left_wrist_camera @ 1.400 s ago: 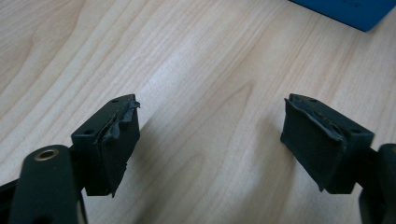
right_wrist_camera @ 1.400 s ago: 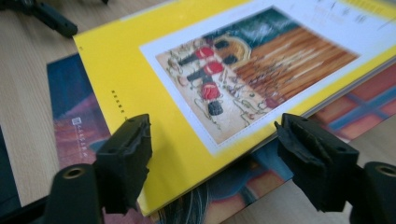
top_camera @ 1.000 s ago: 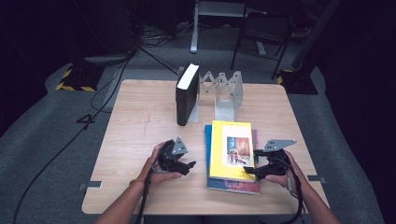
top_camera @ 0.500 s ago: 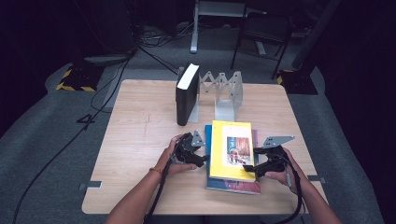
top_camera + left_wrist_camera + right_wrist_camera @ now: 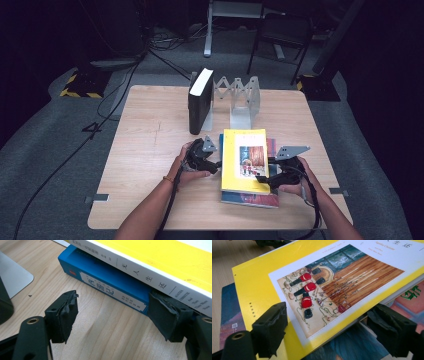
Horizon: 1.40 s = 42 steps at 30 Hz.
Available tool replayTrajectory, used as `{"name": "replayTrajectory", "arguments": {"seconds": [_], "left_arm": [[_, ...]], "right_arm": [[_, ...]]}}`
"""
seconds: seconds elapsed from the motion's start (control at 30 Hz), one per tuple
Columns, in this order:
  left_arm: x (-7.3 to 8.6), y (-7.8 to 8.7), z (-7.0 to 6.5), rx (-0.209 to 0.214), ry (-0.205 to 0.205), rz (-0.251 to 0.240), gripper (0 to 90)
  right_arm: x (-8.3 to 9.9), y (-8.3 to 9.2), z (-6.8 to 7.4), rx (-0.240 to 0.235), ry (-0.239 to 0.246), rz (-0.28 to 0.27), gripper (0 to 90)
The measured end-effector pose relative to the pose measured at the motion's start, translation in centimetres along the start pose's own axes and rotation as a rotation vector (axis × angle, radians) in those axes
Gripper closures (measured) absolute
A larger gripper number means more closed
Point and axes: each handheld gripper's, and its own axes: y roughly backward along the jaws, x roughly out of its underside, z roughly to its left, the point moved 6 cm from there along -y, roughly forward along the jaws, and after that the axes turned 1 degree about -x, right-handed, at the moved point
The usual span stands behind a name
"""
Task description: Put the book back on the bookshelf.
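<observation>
Both forearms bare, a thin band on the left wrist. Left gripper (image 5: 216, 166) and right gripper (image 5: 263, 178): black bodies, grey three-cornered plates, black cables, ragged dark jaw pads.

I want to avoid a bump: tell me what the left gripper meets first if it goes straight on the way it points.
Most likely the blue book, bottom of the stack: the left gripper points at its spine with open jaws, bare table between. The yellow book lies on top, so contact there looks less likely, though height is hard to judge.

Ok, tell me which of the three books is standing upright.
The black book, upright against the metal book rack. The yellow book and the blue book under it lie flat, stacked.
</observation>
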Motion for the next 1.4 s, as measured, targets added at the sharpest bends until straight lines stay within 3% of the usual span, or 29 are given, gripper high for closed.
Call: {"name": "replayTrajectory", "arguments": {"seconds": [0.1,0.17,0.2,0.27,0.37,0.63,0.77,0.9,1.1,1.13,1.2,1.23,1.33,1.4], "left_arm": [[0.0,0.0,0.0,0.007,0.005,-0.005,24.8],[0.2,0.0,-0.1,0.02,0.029,-0.017,25.9],[0.3,0.0,-0.1,0.036,0.038,-0.024,28.6],[0.4,0.0,-0.1,0.045,0.052,-0.031,29.2],[0.4,0.0,-0.1,0.037,0.042,-0.027,28.4],[0.3,0.0,0.0,0.035,0.049,-0.042,28.4],[0.3,0.1,-0.2,0.039,0.034,-0.041,28.5],[0.7,0.1,-0.2,0.06,0.043,-0.046,28.6],[0.9,0.0,0.0,0.062,0.063,-0.053,29.2],[1.0,0.0,0.0,0.061,0.055,-0.048,29.7],[1.0,-0.1,0.0,0.063,0.046,-0.048,31.0],[1.0,-0.1,0.0,0.066,0.047,-0.049,31.6],[0.9,0.0,-0.1,0.053,0.036,-0.047,32.3],[0.9,0.0,-0.1,0.052,0.04,-0.048,32.5]], "right_arm": [[-0.1,0.2,0.0,0.014,0.012,-0.015,25.7],[-0.5,0.4,-0.1,0.033,0.04,-0.047,37.7],[-0.6,0.4,0.1,0.012,0.044,-0.066,44.6],[-0.8,0.1,0.7,-0.024,0.066,-0.074,47.8],[-1.2,0.0,0.8,-0.02,0.059,-0.09,59.5],[-1.0,0.3,0.5,-0.049,0.045,-0.119,72.2],[-0.9,0.8,1.0,-0.079,0.083,-0.131,75.5],[-0.4,0.9,1.6,-0.118,0.091,-0.129,78.2],[-0.2,1.3,2.4,-0.147,0.111,-0.124,77.7],[-0.1,1.3,2.3,-0.152,0.098,-0.119,74.0],[0.0,1.2,1.9,-0.144,0.062,-0.084,54.8],[0.2,1.0,1.7,-0.136,0.051,-0.055,51.6],[0.2,1.0,1.6,-0.15,0.021,-0.036,44.5],[0.1,0.9,1.7,-0.139,0.055,-0.015,42.9]]}}
